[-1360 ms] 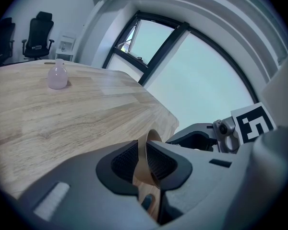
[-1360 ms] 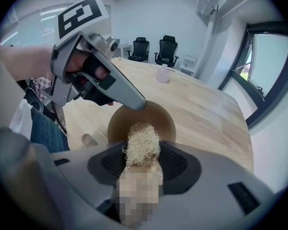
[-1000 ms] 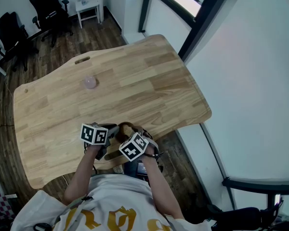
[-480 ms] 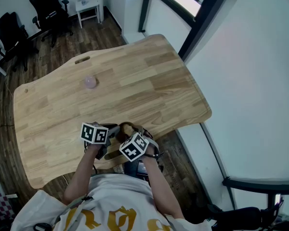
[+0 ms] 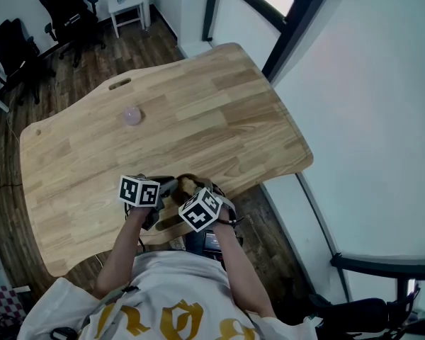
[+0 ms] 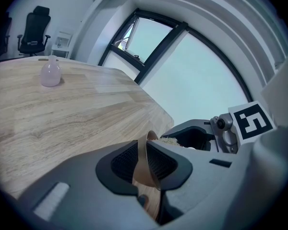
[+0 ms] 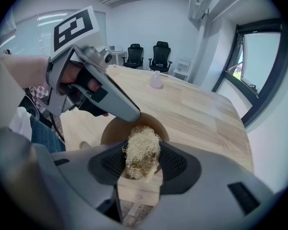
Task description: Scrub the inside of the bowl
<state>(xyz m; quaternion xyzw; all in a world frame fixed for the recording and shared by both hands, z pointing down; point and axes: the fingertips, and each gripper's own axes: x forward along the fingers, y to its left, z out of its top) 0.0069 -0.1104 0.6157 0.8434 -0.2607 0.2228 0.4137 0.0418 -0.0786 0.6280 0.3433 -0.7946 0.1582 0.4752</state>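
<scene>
pinching the thin wall, the left claw (image 6: 145, 159) is clamped on the rim of the brown bowl (image 6: 148, 195), one pad inside & one outside. right claw (image 7: 141, 166) is closed on a pale fibrous scrubber (image 7: 141, 147). its tuft sticks out past the pads, just over the bowl's mouth; can't tell if the fibres touch the inside. bowl is at the counter's (image 5: 198, 119) near edge, abt 6 o'clock in the head view. a small pink bottle (image 5: 132, 115) stands well apart, at 11 o'clock from it.

handling, my guess: bowl looks like wood, light & stiff, so it'd skid or tip under scrubbing unless held. a rim pinch across from the scrubber suits it. smooth finish, prob. slippery if wet. scrubber looks soft & springy and squashes in the grip; hold it at the base so the free end does the work.

pose: both forearms come in from 6 o'clock & converge. left claw slants down shallow; right one is steeper, aimed into the bowl.
</scene>
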